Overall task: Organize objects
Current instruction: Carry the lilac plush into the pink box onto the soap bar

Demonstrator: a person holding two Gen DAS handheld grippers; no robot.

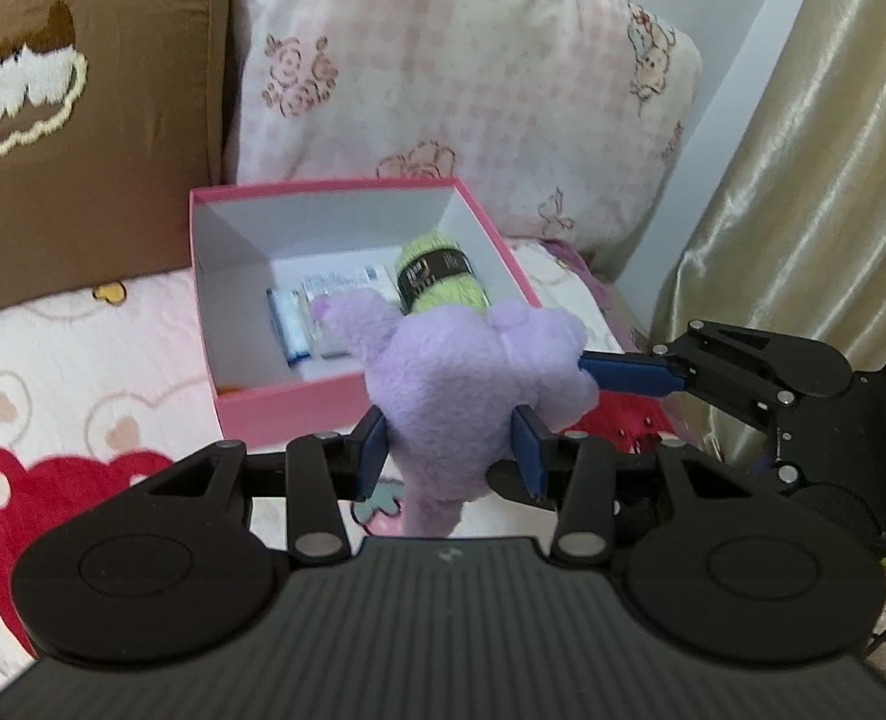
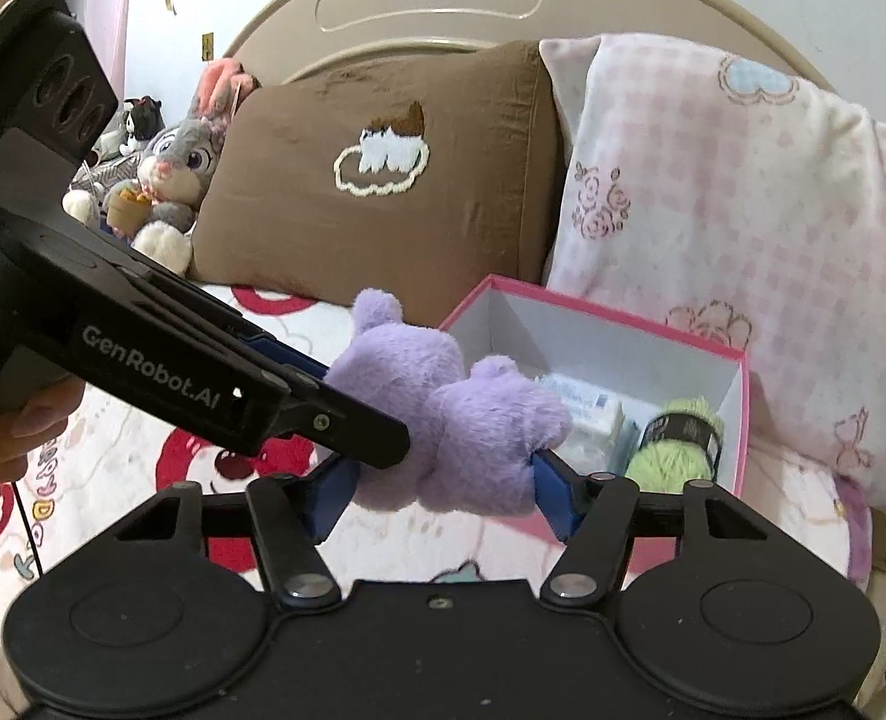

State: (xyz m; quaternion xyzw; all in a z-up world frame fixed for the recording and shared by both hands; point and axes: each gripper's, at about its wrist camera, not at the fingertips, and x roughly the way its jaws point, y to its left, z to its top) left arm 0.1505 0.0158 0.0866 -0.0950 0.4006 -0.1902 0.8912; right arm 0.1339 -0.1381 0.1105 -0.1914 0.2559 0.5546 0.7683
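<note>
Plushie (image 1: 473,384), purple, fluffy, hanging right over near edge of pink box (image 1: 287,402). Left gripper (image 1: 452,450) jaws pinching plushie's lower body tight. Right gripper (image 2: 443,486) jaws around same plushie, pads touching fur on both sides. Green yarn ball (image 1: 440,279) plus small packets (image 1: 323,312) inside box. Box sits on bed (image 1: 83,360), pillows behind box.

both grippers angle downward, the left gripper (image 1: 452,450) and right gripper (image 2: 443,492) each clamped on the same toy (image 1: 467,384).
</note>
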